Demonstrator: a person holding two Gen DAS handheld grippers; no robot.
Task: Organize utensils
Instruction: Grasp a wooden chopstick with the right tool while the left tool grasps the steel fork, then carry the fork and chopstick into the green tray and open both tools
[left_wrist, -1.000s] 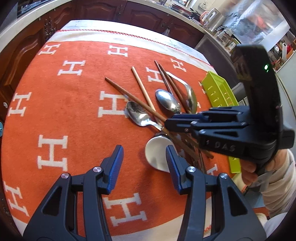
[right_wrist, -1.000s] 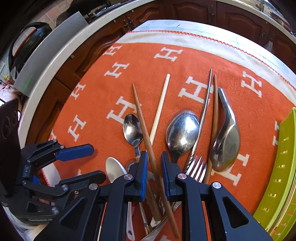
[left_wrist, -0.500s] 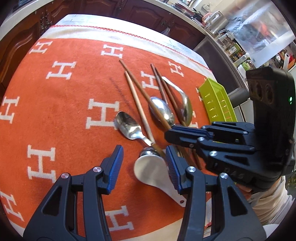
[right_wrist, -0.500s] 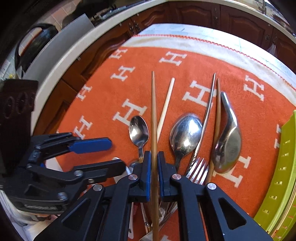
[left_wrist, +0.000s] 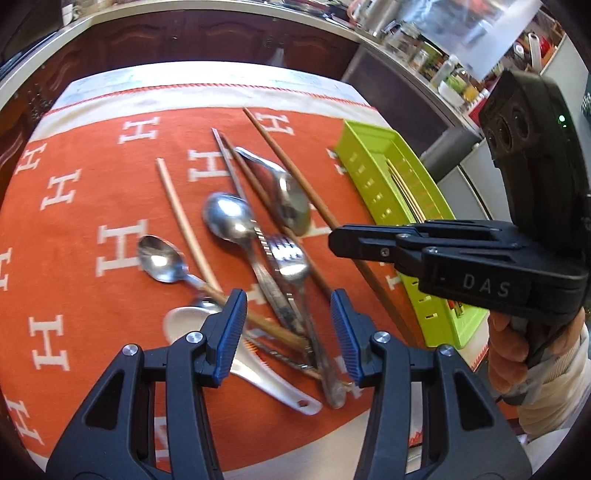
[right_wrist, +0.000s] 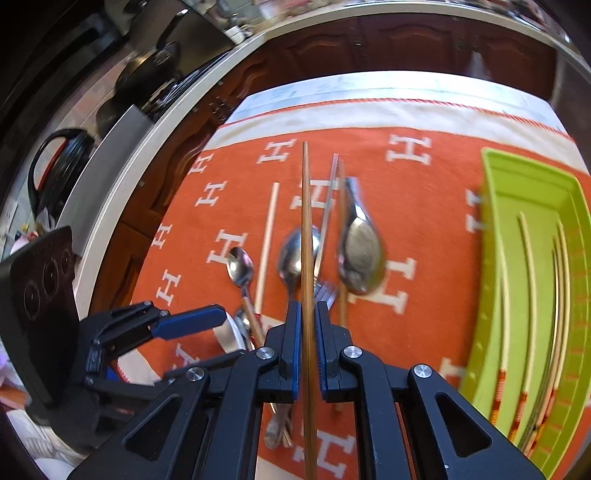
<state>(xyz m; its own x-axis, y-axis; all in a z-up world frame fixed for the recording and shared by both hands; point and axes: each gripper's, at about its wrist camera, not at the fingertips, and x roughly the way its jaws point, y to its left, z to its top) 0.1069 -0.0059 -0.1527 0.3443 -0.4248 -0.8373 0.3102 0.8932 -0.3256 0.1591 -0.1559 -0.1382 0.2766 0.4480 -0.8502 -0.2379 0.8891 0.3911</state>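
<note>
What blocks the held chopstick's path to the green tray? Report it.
Nothing visible does. The right tool holds the brown chopstick lifted above the pile, and only bare orange cloth lies between it and the green tray.

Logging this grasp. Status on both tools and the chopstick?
Right tool shut on brown chopstick, lifted over the pile. Left tool open, holding nothing. Green tray to the right, path unobstructed.

Right tool (right_wrist: 306, 347) is clamping narrowly, its blue pads pinching a brown chopstick (right_wrist: 306, 236) that is lying straight along the tool's axis. Left tool (left_wrist: 288, 328) is hovering with jaws spread wide, gripping nothing. A bare hand (left_wrist: 517, 354) is gripping the right tool's handle from below.
</note>
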